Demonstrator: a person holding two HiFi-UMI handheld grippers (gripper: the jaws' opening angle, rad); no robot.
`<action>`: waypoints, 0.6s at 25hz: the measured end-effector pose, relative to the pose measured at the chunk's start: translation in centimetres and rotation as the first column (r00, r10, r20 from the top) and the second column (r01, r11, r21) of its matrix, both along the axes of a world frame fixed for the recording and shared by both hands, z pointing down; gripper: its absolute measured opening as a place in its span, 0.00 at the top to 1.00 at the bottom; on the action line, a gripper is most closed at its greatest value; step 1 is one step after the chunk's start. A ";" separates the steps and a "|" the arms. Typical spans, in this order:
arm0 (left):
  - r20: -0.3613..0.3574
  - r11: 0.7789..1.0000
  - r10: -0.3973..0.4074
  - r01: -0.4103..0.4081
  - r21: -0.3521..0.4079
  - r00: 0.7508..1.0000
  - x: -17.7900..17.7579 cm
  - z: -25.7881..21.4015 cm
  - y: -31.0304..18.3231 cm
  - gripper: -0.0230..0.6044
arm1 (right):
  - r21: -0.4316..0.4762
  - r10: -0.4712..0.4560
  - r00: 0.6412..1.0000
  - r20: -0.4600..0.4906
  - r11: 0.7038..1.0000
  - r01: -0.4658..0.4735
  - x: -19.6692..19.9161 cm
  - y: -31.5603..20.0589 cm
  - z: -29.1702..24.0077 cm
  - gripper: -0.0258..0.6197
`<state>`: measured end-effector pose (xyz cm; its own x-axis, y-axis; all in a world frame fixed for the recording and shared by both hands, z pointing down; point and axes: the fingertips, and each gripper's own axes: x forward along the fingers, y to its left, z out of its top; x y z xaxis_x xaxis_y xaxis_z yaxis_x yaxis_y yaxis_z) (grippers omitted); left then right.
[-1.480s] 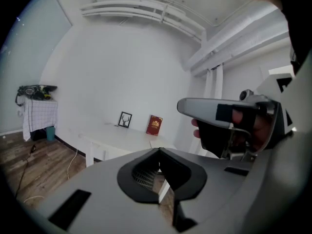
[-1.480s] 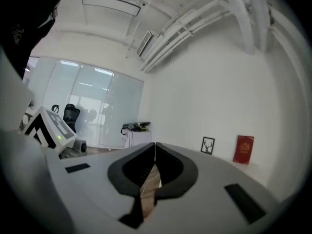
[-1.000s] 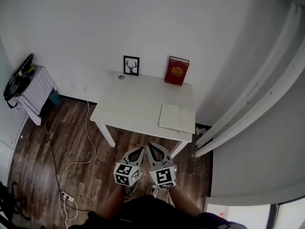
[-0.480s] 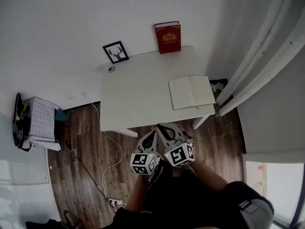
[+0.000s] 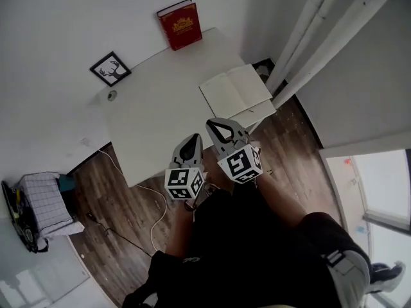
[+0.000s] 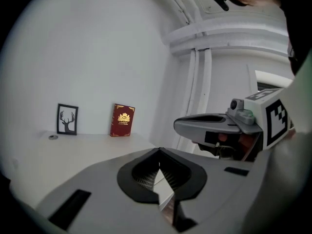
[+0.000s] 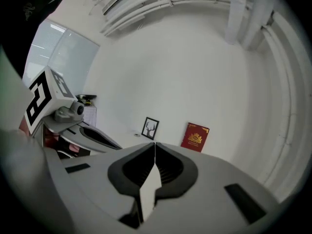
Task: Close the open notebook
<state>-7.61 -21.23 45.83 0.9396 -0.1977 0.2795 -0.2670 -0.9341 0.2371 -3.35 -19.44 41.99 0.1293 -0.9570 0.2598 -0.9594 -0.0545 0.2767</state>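
- The open notebook (image 5: 236, 94) lies flat with both blank pages up, on the table corner just ahead of the right gripper (image 5: 216, 123) and slightly to its right.
- It lies further ahead of the left gripper (image 5: 192, 140) and to its right.
- Both grippers are held side by side at the table's near edge, short of the notebook, with neither touching it.
- The right gripper's jaws are pressed together with nothing between them. The left gripper's jaws also meet at the tips and hold nothing.
- The step in hand looks like the approach; the closing itself has not begun.
- The next move probably calls for bringing one gripper to the outer edge of a page. It would slip a jaw tip under that half or part the jaws to pinch it, then fold it over the spine onto the other half.
- The other gripper may need to steady the notebook so it does not slide off the corner.
- The white table (image 5: 154, 124) is mostly bare ahead of the left gripper.
- Far ahead, against the white wall, a red book (image 5: 180, 24) stands upright, with a framed deer picture (image 5: 110, 68) to its left.
- A small round object (image 5: 112, 95) sits near the frame.
- White curtain folds (image 5: 314, 24) hang beyond the notebook, to the right of both grippers.
- The floor is dark wood (image 5: 122, 197), with a white cable (image 5: 153, 220) trailing across it.
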 end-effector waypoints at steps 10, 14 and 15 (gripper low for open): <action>0.095 0.993 0.118 -0.114 -0.042 0.989 12.0 4.1 1.0 0.96 | -0.052 0.133 0.983 0.123 0.991 -0.127 14.5 1.1 4.3 0.92; 0.153 0.987 0.136 -0.122 -0.101 0.979 17.5 6.3 1.5 0.96 | -0.110 0.107 0.970 0.217 0.990 -0.085 20.1 -0.1 7.2 0.92; 0.167 0.988 0.130 -0.113 -0.108 0.977 18.9 6.7 1.4 0.96 | -0.126 0.093 0.969 0.227 0.990 -0.066 21.3 -0.3 7.7 0.92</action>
